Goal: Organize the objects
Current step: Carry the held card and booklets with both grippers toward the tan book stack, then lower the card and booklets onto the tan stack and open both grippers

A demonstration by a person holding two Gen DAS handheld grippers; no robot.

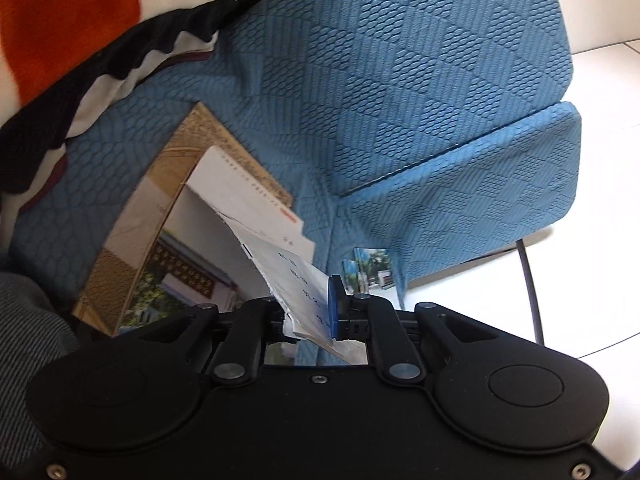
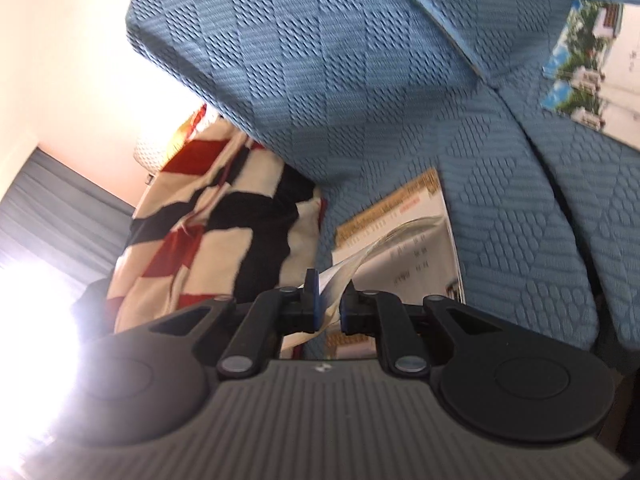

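Observation:
A stack of booklets lies over the blue quilted sofa (image 1: pixel 380 100). On top is a white booklet (image 1: pixel 296 276) with handwriting, and under it a large glossy magazine (image 1: pixel 160 240) with a gold border. My left gripper (image 1: pixel 308 316) is shut on the white booklet's lower corner, its blue pad (image 1: pixel 335 308) pressed against the paper. In the right wrist view the same stack (image 2: pixel 404 248) rests on the sofa seat (image 2: pixel 520 220). My right gripper (image 2: pixel 331 306) is shut on a curled glossy page (image 2: pixel 360 268) of it. A small photo brochure (image 2: pixel 580 68) lies further off, also seen as the brochure (image 1: pixel 372 268).
A cushion (image 1: pixel 80 20) striped orange, black and white leans on the sofa back; it is the cushion (image 2: pixel 208 220) beside the stack. White tiled floor (image 1: pixel 600 168) and a black cable (image 1: pixel 532 292) lie beyond the sofa's edge. A grey curtain (image 2: pixel 60 208) and window glare fill the left.

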